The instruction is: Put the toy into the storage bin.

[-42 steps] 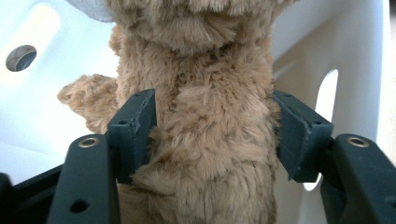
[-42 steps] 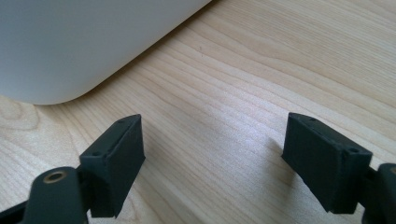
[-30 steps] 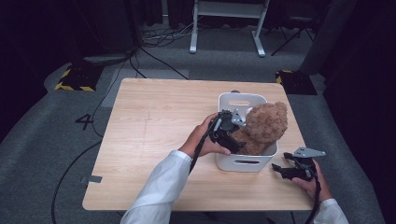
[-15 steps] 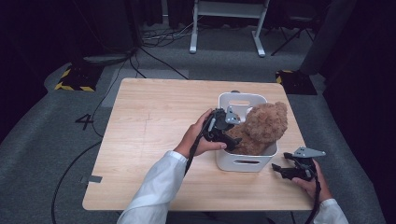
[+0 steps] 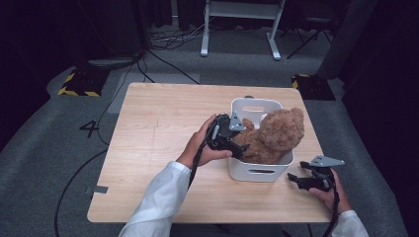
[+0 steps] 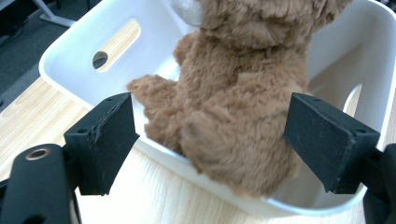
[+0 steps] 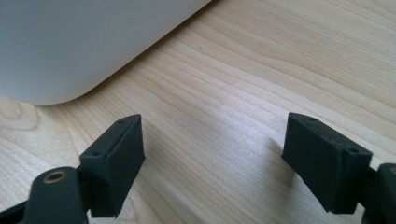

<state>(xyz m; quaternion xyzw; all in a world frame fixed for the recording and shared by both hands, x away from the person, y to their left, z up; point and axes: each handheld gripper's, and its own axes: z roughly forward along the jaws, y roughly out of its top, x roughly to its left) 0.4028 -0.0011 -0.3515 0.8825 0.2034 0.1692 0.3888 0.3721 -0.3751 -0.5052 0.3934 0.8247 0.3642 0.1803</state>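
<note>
Brown plush bear [image 6: 238, 102], shaggy fur | white plastic bin [image 5: 260, 170], rounded, slot handles | floor marking "4" [image 5: 90, 128] | my left gripper [image 6: 210, 140] wide open astride bear (no contact) | right gripper [image 7: 212, 154] wide open, empty, over woodgrain table [image 7: 261, 84]

The left gripper [image 5: 236, 148] has drawn back a little from the teddy bear [image 5: 274, 136], toward the tabletop's [image 5: 158, 123] left edge and slightly toward its far edge. A second ago it pressed in over the near-left part of the white bin [image 5: 257, 170], against the bear's side; now it sits at the bin's left wall. Its fingers [image 6: 105, 140] now stand wide apart on either side of the bear's body [image 6: 233, 107] in the left gripper view, without touching the plush. The person's left hand [image 5: 200, 148] has shifted back along with it.
</note>
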